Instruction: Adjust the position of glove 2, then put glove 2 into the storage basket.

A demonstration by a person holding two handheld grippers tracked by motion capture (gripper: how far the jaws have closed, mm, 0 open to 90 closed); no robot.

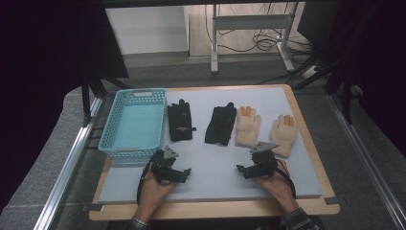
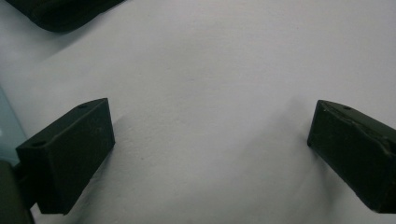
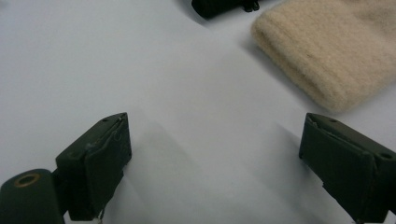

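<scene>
Four gloves lie in a row on the pale mat: a black glove (image 1: pixel 180 122), a second black glove (image 1: pixel 220 124), a cream glove (image 1: pixel 247 127) and another cream glove (image 1: pixel 284 134), both with orange fingertips. My left gripper (image 1: pixel 184 173) rests low on the mat in front of the black gloves, jaws wide apart and empty (image 2: pixel 210 140). My right gripper (image 1: pixel 241 168) sits in front of the cream gloves, also open and empty (image 3: pixel 215 154). In the right gripper view a cream glove cuff (image 3: pixel 327 51) lies just beyond the jaws. A black glove edge (image 2: pixel 56 14) shows far off in the left gripper view.
A light blue plastic basket (image 1: pixel 111 132) stands empty at the mat's left end, beside the first black glove. The mat lies on a wooden board (image 1: pixel 316 143) on a grey-framed table. A metal stand and cables sit on the floor beyond.
</scene>
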